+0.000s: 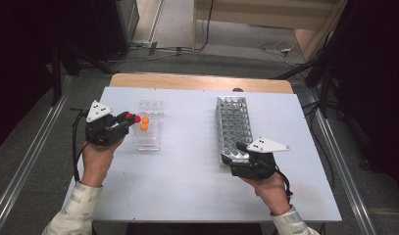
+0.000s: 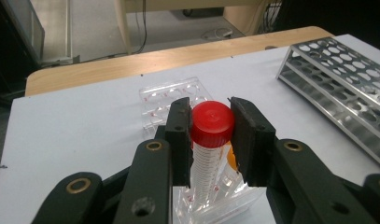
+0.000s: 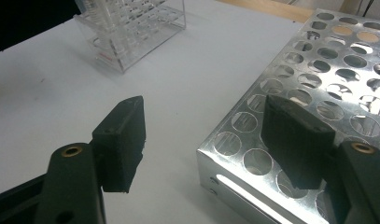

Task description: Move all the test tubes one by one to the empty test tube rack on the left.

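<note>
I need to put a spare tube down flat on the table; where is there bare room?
Bare table lies between the clear rack and the metal rack, and along the near edge between the hands. It is crowded at the clear rack, where the left gripper holds the red-capped tube.

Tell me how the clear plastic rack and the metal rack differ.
The clear plastic rack is see-through and smaller; the metal rack is shiny, perforated and longer. The clear plastic rack holds orange-capped tubes, and the left gripper grips a red-capped tube over it; the metal rack's holes look empty. Both sit on the table.
</note>
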### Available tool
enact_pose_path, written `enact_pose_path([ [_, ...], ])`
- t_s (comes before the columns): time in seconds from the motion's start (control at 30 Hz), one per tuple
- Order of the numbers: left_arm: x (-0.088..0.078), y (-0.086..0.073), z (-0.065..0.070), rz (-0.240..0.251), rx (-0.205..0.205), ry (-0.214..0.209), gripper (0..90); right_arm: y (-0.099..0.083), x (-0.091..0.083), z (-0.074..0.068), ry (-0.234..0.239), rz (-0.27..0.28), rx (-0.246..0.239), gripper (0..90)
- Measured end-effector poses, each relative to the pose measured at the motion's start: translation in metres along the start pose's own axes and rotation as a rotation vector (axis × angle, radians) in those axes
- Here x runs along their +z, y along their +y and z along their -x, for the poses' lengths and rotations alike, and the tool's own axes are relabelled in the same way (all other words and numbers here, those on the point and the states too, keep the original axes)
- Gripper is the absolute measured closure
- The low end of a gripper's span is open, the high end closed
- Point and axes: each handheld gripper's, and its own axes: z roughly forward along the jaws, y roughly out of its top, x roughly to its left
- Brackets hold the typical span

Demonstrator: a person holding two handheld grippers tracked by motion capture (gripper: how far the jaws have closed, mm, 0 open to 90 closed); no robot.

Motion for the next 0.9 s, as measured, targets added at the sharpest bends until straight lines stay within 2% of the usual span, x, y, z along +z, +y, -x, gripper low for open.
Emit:
enact_pose_path([
  [0.1, 0.003, -0.003, 0.001, -0.009, 0.002, 0.003, 69.0, 0.000, 0.000, 0.000, -0.002, -0.003, 0.001, 29.6],
  [0.23, 0.002, -0.003, 0.002, -0.012, 0.002, -0.004, 63.4, -0.001, 0.001, 0.001, -0.001, -0.004, 0.001, 29.6],
  [0.37, -0.001, -0.003, 0.001, -0.007, -0.017, -0.014, 58.6, -0.001, 0.001, 0.002, -0.005, -0.006, 0.004, 29.6],
  [0.57, -0.010, -0.008, 0.000, -0.004, -0.068, -0.051, 39.9, -0.002, -0.001, 0.008, -0.021, 0.005, 0.013, 29.3],
  [0.67, -0.014, -0.014, 0.001, -0.004, -0.083, -0.046, 29.6, -0.004, -0.002, 0.013, -0.035, 0.009, 0.017, 29.3],
  [0.77, -0.018, -0.022, 0.001, -0.006, -0.092, -0.039, 23.7, -0.007, -0.006, 0.019, -0.050, 0.016, 0.023, 28.7],
  [0.9, -0.020, -0.033, 0.001, -0.002, -0.097, -0.025, 21.7, -0.011, -0.010, 0.028, -0.073, 0.023, 0.038, 28.2],
])
